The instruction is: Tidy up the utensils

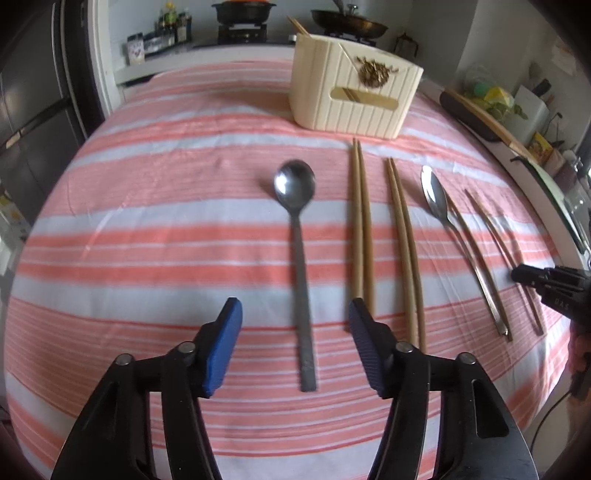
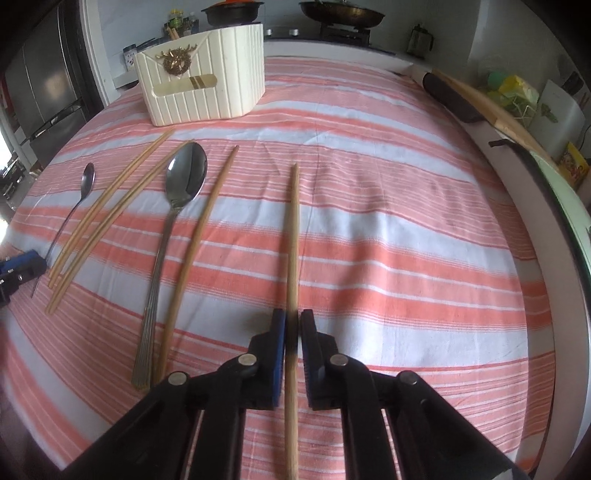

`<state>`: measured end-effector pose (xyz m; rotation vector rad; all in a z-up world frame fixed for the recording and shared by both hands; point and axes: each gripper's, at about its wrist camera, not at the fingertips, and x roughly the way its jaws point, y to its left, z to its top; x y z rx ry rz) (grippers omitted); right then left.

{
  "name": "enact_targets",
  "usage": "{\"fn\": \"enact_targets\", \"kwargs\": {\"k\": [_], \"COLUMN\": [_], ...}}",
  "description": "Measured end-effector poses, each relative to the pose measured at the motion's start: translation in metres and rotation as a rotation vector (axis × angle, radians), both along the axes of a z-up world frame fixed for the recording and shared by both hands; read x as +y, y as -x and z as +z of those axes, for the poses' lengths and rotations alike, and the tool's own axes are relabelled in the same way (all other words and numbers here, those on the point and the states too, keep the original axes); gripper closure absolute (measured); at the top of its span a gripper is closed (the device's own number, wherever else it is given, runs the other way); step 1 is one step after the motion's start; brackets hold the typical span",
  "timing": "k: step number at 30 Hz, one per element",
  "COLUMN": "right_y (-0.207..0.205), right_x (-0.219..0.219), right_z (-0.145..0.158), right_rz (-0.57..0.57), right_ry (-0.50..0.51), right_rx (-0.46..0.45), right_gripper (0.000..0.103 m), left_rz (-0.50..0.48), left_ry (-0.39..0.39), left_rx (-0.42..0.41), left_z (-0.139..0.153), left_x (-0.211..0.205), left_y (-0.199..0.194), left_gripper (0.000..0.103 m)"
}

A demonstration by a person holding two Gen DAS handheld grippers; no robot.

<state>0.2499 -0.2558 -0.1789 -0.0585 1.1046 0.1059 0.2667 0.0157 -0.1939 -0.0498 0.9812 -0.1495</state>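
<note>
My left gripper [image 1: 295,314] is open, its blue pads on either side of the handle of a dark metal spoon [image 1: 300,236] that lies on the striped cloth. To its right lie two pairs of wooden chopsticks [image 1: 362,229], [image 1: 404,243], a shiny spoon [image 1: 454,229] and single chopsticks. My right gripper [image 2: 292,321] is shut on a single wooden chopstick [image 2: 293,229] that points away along the cloth. In the right wrist view a large spoon [image 2: 173,214] and another chopstick [image 2: 199,236] lie to its left. The cream utensil holder [image 1: 351,92] stands at the back.
The holder also shows in the right wrist view [image 2: 207,85], with chopsticks standing in it. A wooden board and a dark case [image 1: 476,114] lie along the table's right edge. A stove with pans [image 1: 243,14] stands behind. A fridge is at left.
</note>
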Motion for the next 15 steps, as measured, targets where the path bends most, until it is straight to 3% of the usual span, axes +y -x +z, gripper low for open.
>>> {"fn": "enact_targets", "kwargs": {"k": [7, 15], "right_y": [-0.006, -0.017], "right_x": [0.002, 0.002], "right_z": [0.000, -0.001], "right_rz": [0.052, 0.067], "right_ry": [0.010, 0.007], "right_rx": [0.052, 0.123], "right_gripper": [0.087, 0.087], "left_rz": [-0.054, -0.084], "left_ry": [-0.016, -0.050], "left_rx": [0.050, 0.038], "left_z": [0.000, 0.011], "left_x": [0.010, 0.016], "left_y": [-0.024, -0.031], "left_gripper": [0.036, 0.029]}}
